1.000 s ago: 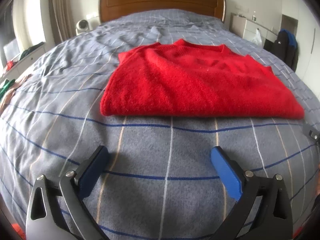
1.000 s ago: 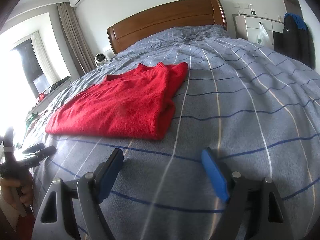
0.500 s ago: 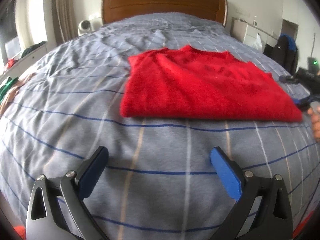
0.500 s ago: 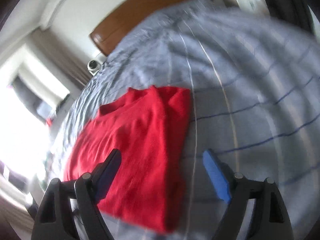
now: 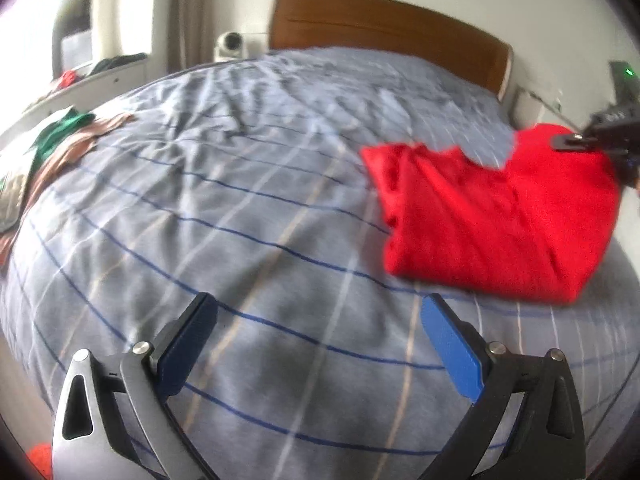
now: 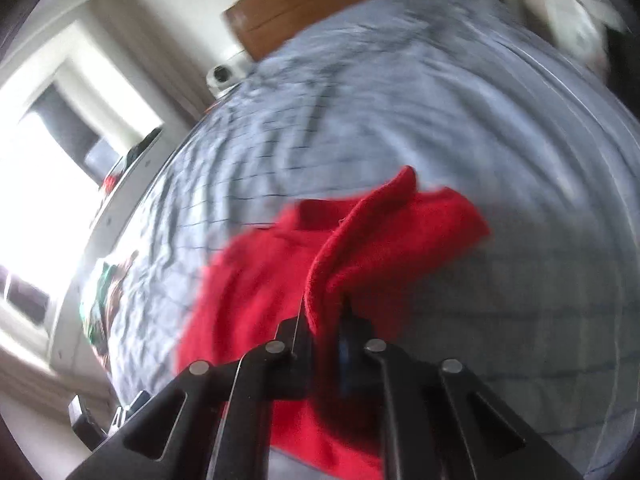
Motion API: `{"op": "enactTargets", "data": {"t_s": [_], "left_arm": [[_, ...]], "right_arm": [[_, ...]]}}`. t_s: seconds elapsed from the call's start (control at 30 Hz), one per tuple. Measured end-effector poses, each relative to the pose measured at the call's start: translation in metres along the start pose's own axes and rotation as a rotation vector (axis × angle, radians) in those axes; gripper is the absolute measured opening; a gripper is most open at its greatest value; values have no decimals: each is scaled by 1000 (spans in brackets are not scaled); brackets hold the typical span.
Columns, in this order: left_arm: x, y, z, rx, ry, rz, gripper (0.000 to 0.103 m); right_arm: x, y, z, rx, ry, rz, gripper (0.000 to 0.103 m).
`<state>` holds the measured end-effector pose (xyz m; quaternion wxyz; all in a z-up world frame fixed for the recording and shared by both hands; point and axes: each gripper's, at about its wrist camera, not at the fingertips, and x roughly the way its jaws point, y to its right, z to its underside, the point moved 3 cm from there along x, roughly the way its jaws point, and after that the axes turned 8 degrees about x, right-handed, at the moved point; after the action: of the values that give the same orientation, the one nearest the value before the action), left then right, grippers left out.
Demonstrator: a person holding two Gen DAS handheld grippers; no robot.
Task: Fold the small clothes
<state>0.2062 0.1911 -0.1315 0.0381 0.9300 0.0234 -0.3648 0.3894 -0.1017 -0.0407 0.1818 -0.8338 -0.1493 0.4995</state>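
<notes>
Only the right hand-held gripper (image 6: 322,320) view shows pinched sweater (image 6: 384,240).

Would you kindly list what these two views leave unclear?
- Right gripper pads: right wrist view, buried in the red sweater fold they pinch.
- Sweater's near edge: right wrist view, hidden behind the gripper.
- Clothes pile: left wrist view, cut by the frame edge, blurred.

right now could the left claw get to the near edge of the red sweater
Probably yes. The left claw hangs open and empty over bare bedspread, nothing between it and the red sweater. The right claw, just closed, pinches only its far corner.
</notes>
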Motion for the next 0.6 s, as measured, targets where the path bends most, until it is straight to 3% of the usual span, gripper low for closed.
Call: {"op": "enactTargets", "data": {"t_s": [0.17,0.27,0.3,0.33,0.37,0.4,0.43,0.47,0.53,0.6], "left_arm": [[3,-16,0,-11,3,-59,102],[2,-24,1,-8,9,-81,102],[3,-27,1,-9,8,-87,102],[4,-31,2,-17,1,-91,102],[5,-35,2,-28,-4,-88,102],[6,-39,2,-43,-11,-83,102],[5,-42,3,-57,-15,-76,102],[5,-46,3,-77,-21,-66,102],[4,-50,3,-102,-25,-54,102],[2,-49,3,-111,-23,-46,102]], "right_arm": [[73,-85,12,-93,-80,-24,10],[116,-107,31,-125,-122,0,10],[127,-108,38,-125,-133,2,12],[137,-109,44,-110,-152,-16,24],[144,-108,50,-68,-184,-78,33],[144,-107,54,-21,-207,-158,55],[141,-106,54,37,-225,-268,62],[134,-104,54,85,-241,-371,62],[111,-98,48,121,-222,-476,62],[88,-93,42,80,-163,-474,62]]}}
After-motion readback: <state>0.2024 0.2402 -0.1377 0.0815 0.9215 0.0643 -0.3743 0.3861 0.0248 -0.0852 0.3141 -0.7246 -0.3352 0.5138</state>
